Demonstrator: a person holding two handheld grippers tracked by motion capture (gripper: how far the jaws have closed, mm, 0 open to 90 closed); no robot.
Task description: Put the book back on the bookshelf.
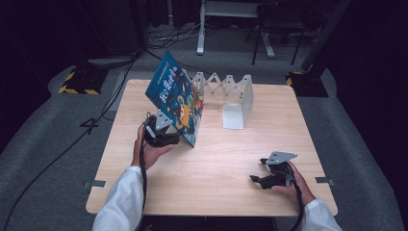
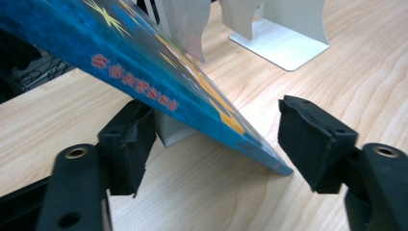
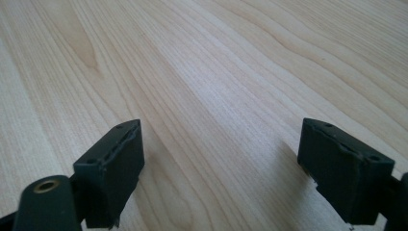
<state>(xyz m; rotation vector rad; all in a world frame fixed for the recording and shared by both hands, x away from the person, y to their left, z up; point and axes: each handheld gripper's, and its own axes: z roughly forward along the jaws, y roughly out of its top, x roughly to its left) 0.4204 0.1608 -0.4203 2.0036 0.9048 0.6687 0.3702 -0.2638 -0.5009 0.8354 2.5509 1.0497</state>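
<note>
since the left gripper stands open around the leaning book, unclamped, it may slide flat; the right gripper idles open.

On the counter, the book leans tilted against the rack's left end; left tongs just before it, right tongs well apart, front right.

High view sits above the near edge, facing 12 o'clock down over the whole table. Both gripper views skim close over that same wood; the left one also catches the book and white stand, also visible from above.
</note>
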